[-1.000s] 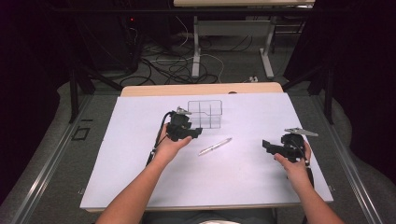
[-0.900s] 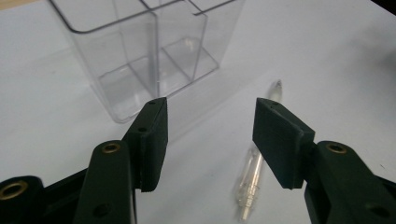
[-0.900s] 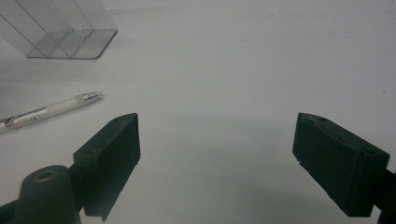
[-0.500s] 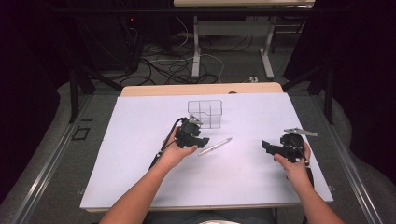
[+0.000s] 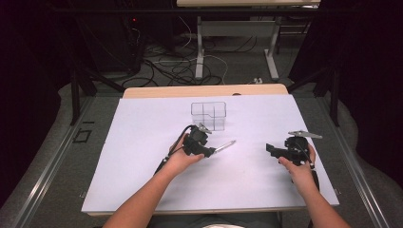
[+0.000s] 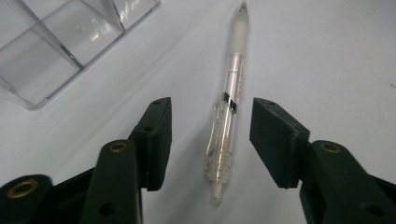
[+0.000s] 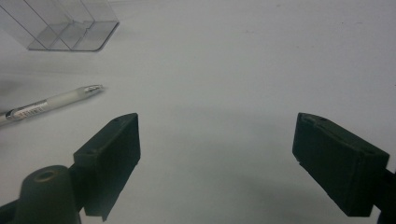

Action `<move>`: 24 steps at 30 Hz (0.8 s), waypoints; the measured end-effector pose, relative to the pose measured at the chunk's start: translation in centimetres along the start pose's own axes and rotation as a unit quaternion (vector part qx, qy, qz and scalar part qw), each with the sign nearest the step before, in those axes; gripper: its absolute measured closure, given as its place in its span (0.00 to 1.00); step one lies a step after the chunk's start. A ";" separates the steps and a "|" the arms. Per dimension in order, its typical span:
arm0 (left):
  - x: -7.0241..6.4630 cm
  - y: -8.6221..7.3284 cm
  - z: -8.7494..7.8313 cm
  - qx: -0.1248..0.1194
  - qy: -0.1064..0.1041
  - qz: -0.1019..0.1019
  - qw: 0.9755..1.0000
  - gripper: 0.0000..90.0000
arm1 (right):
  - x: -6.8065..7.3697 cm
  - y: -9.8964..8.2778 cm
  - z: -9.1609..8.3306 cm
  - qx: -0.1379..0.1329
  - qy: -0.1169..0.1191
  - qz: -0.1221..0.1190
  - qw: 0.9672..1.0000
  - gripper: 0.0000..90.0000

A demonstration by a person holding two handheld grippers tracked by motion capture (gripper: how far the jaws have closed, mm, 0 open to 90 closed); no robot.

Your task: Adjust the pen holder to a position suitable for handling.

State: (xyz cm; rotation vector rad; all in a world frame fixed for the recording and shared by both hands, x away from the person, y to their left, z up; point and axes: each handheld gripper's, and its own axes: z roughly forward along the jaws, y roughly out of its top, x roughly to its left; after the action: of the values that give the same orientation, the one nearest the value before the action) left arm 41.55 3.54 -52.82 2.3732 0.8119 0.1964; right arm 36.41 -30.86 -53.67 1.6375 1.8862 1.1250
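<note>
While the pen (image 6: 227, 109) lies flat on the bench (image 5: 142, 171), near the clear organizer (image 5: 209, 114), the left claw (image 6: 210, 140) straddles it, jaws just closing but not yet touching. Right claw (image 7: 217, 163) waits released. Next: pinch the barrel squarely.

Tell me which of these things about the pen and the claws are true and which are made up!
1. The pen lies flat on the white table. True.
2. The left claw squeezes the pen tight. False: its jaws have just been closing, but gaps remain on both sides of the pen.
3. The clear box stands beyond the pen. True.
4. The pen stands inside the clear box. False: it lies outside, on the table.
5. The right claw holds a pen. False: its jaws are open with nothing between them.
</note>
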 end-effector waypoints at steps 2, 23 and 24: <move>-0.2 0.0 0.2 0.007 -0.005 0.000 1.000 0.58 | 0.0 0.0 0.0 0.000 -0.001 0.001 1.000 0.16; -1.0 -0.1 1.5 0.052 0.002 0.026 0.998 0.81 | 0.2 -0.1 0.2 0.008 0.005 0.001 1.000 0.16; -1.1 -0.1 1.5 0.056 0.002 0.031 0.998 0.82 | 0.2 -0.1 0.2 0.008 0.005 0.000 1.000 0.16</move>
State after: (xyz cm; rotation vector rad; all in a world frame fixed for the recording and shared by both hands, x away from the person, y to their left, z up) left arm 41.11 2.21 -53.98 2.5053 0.7704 0.1863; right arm 36.44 -30.62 -53.83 1.6429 1.9076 1.1225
